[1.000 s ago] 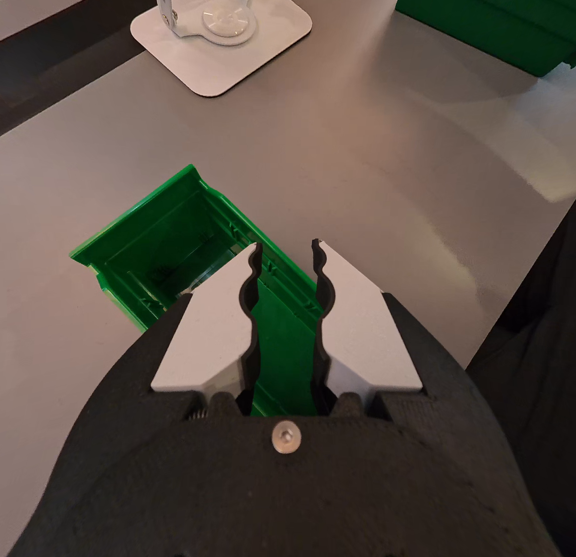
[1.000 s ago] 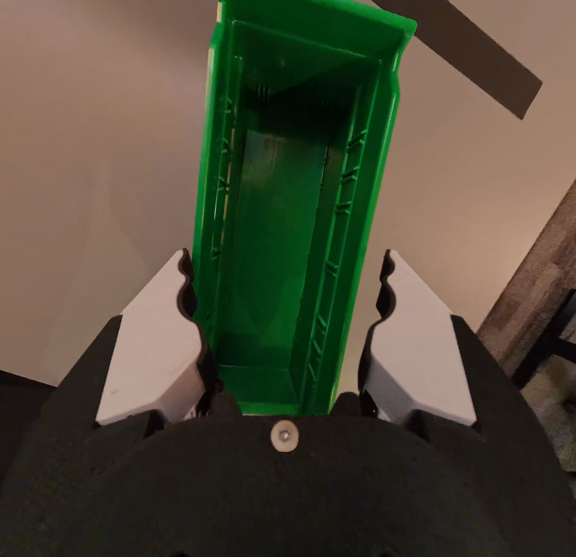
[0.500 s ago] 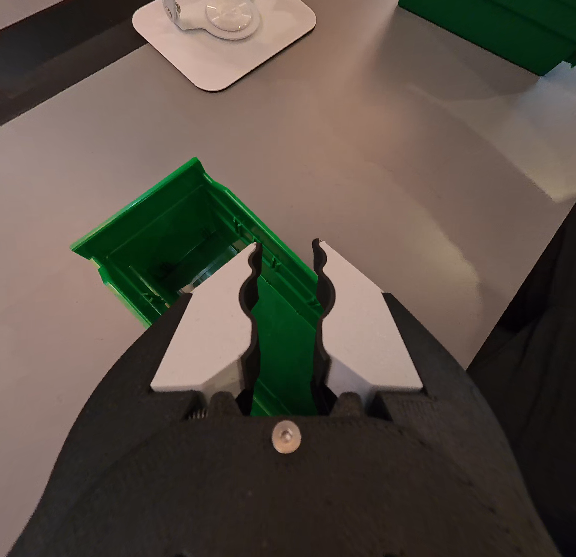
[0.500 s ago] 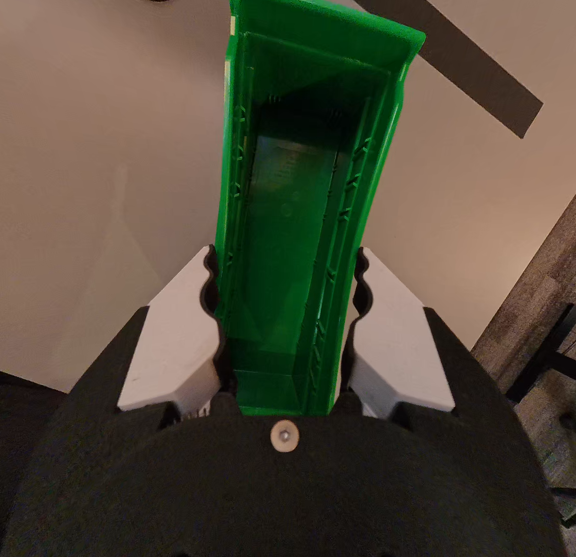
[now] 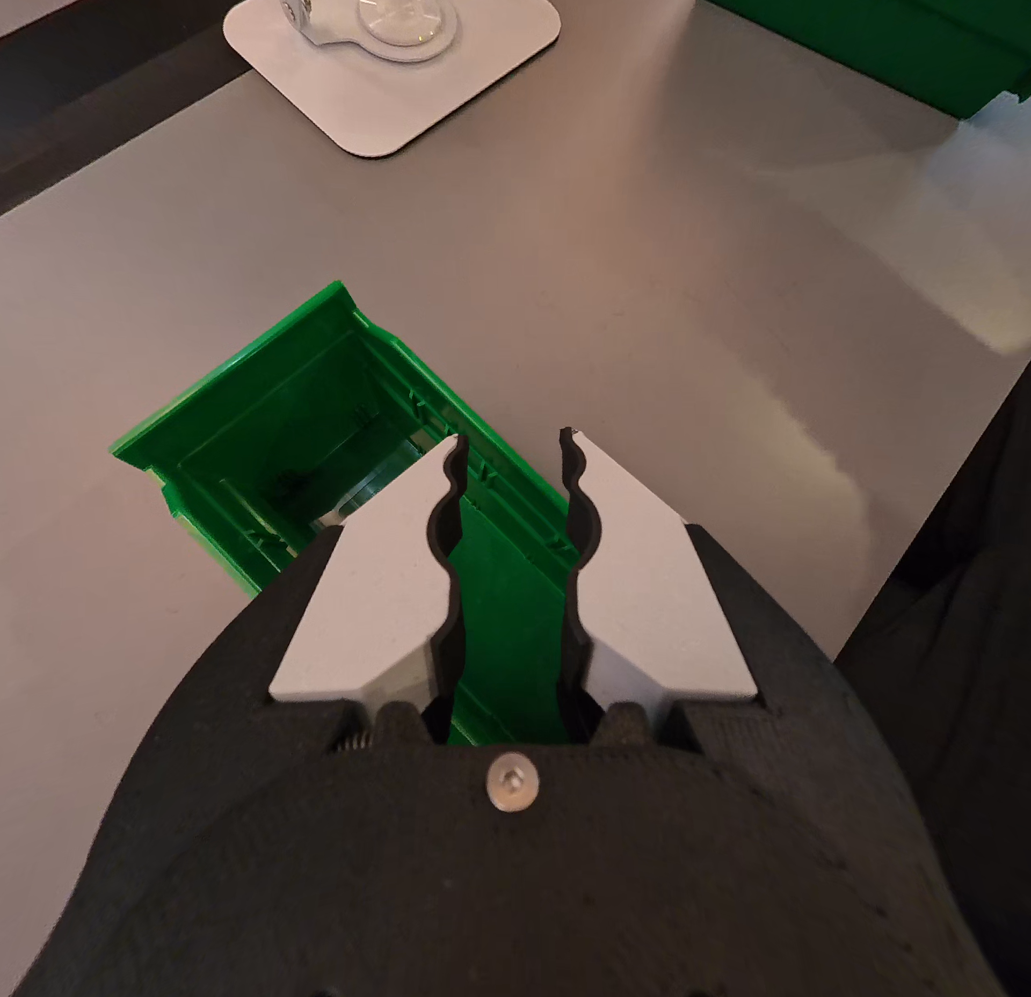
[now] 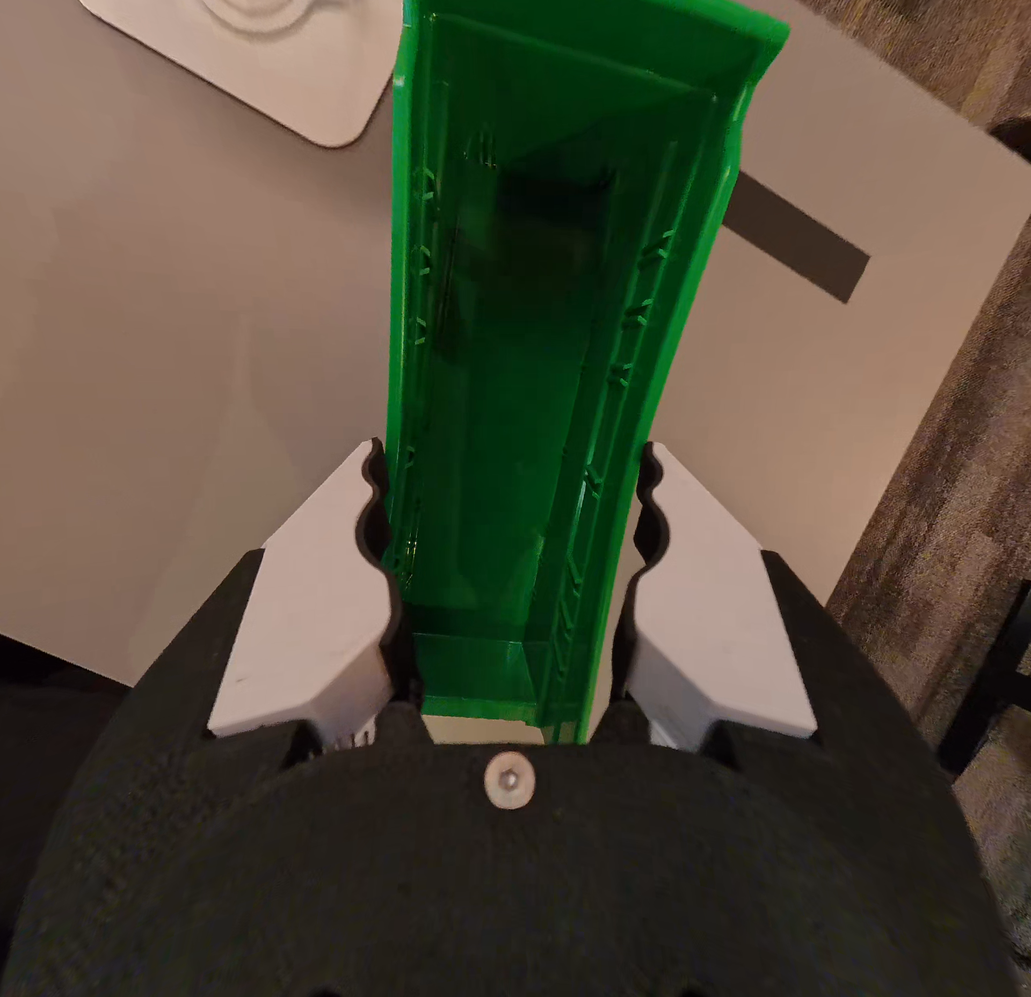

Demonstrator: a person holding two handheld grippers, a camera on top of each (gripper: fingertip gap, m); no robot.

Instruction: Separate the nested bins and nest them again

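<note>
In the left wrist view a green bin (image 5: 312, 412) lies open side up on the grey table (image 5: 613, 278). My left gripper (image 5: 510, 440) is over its near end. The jaws stand narrow, with the bin's right side wall between them, and they seem to pinch it. In the right wrist view my right gripper (image 6: 510, 457) is shut across the width of a second long green bin (image 6: 535, 312), near its near end. The pads press both side walls. This bin points away from me over the table (image 6: 195, 356).
A white stand base (image 5: 390, 61) sits at the back of the table and also shows in the right wrist view (image 6: 223, 50). More green plastic (image 5: 870, 33) is at the back right. A dark strip (image 6: 798, 245) crosses the table. Carpet floor (image 6: 937, 440) lies past the right edge.
My right gripper went from wide open around the second bin to shut on its side walls, and the bin now looks nearer. My left gripper kept its jaw gap and shifted slightly.
</note>
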